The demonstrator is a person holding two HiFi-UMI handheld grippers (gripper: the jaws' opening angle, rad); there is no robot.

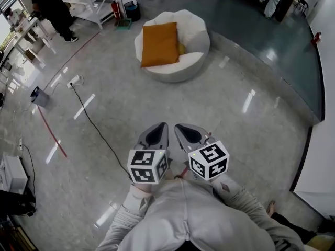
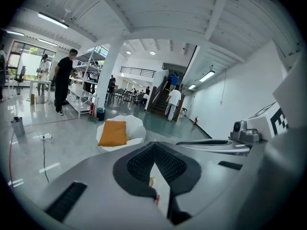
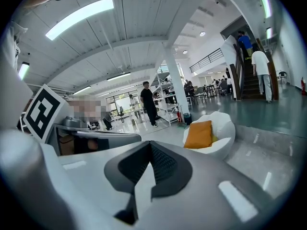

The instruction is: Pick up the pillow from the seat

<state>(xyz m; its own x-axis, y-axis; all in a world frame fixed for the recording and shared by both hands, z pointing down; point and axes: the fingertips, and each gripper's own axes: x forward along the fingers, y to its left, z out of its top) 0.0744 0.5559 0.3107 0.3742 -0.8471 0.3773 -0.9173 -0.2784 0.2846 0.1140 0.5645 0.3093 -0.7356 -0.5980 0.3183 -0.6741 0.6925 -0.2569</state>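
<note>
An orange pillow [image 1: 160, 43] lies on a round white seat [image 1: 196, 51] on the floor ahead of me. The left gripper view shows the pillow [image 2: 113, 132] small and distant on the seat [image 2: 137, 128], and in the right gripper view the pillow [image 3: 199, 134] rests on the seat [image 3: 221, 131] at mid right. My left gripper [image 1: 158, 130] and right gripper [image 1: 181, 129] are held side by side close to my body, both shut and empty, well short of the seat. Each gripper's jaws meet with nothing between them.
A black cable [image 1: 94, 125] runs across the polished floor from a white socket block [image 1: 75, 81] at left. A small bin [image 1: 40, 97] and red floor tape [image 1: 51, 131] lie left. A person [image 1: 53, 9] stands by white shelving [image 1: 97, 1] at upper left. Stairs [image 2: 160, 102] rise beyond.
</note>
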